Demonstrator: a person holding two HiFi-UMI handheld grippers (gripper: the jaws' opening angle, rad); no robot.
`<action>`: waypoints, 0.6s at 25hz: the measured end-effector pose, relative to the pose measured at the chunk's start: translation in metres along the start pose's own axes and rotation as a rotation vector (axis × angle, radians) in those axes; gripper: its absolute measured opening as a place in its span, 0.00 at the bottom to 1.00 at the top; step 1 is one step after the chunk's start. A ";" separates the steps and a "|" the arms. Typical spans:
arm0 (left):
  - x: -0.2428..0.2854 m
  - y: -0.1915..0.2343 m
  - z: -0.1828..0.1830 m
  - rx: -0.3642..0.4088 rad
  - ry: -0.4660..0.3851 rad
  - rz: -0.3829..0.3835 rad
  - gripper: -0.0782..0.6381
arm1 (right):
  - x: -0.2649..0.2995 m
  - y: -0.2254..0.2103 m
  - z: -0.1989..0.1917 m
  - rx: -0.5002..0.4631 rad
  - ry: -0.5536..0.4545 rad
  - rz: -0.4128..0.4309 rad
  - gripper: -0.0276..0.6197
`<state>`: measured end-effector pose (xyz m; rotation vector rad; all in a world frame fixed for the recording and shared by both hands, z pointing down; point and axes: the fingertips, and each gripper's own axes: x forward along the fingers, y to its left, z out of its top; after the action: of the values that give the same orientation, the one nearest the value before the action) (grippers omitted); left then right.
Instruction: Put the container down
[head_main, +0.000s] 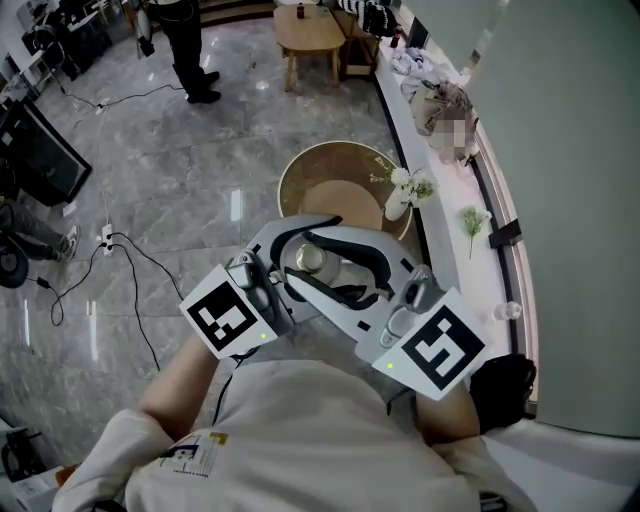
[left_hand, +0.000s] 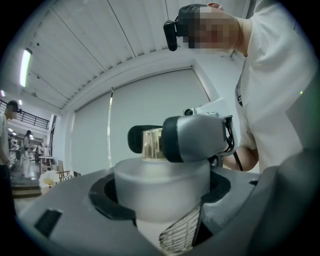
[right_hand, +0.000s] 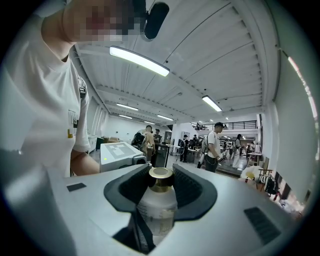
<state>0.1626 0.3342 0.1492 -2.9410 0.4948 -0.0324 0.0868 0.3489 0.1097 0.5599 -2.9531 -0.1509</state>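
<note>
1. The floor (head_main: 180, 170) is the biggest thing. It is gray, shiny stone in big squares. Thin black cables (head_main: 130, 255) curl across it.
2. A long white ledge (head_main: 447, 225) runs along the wall on the right. Some small things sit at its far end, and a green sprig (head_main: 472, 222) lies on it.
3. A round table (head_main: 330, 150) stands just beside the ledge. It is light brown with a raised rim. It is right under the grippers, so it is the closest thing below the container.
4. A small wooden table (head_main: 310, 35) stands far off, well apart from the round one. A person in dark clothes (head_main: 185, 40) stands near it.
5. The left gripper (left_hand: 160, 200) is smooth gray plastic with black pads. Its two curved jaws wrap around the fat body of the container and press on it.
6. The right gripper (right_hand: 161, 172) looks the same. Its jaws stand partly apart, and the black pads squeeze the top end of the container from both sides.
7. Each gripper has a cube with black and white squares, one on the left (head_main: 228, 318) and one on the right (head_main: 440, 350).
8. The container (head_main: 312, 258) is a round, milky white bottle. It is up in the air between both grippers, close to the person's chest, over the near edge of the round table.
9. A little white vase with white flowers (head_main: 400, 195) stands on the round table, by its right rim.
10. The cap (right_hand: 161, 179) is shiny gold and round.
</note>
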 end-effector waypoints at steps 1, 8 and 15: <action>0.000 0.009 -0.003 -0.001 0.004 0.000 0.60 | 0.006 -0.007 -0.001 0.004 0.001 0.002 0.26; -0.011 0.085 -0.018 -0.002 0.021 -0.009 0.60 | 0.065 -0.060 -0.003 0.024 -0.006 -0.008 0.27; -0.002 0.165 -0.033 0.007 0.033 -0.026 0.60 | 0.111 -0.129 -0.008 0.033 0.003 -0.020 0.26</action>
<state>0.1059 0.1755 0.1558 -2.9448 0.4600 -0.0851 0.0312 0.1878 0.1143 0.5932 -2.9529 -0.1042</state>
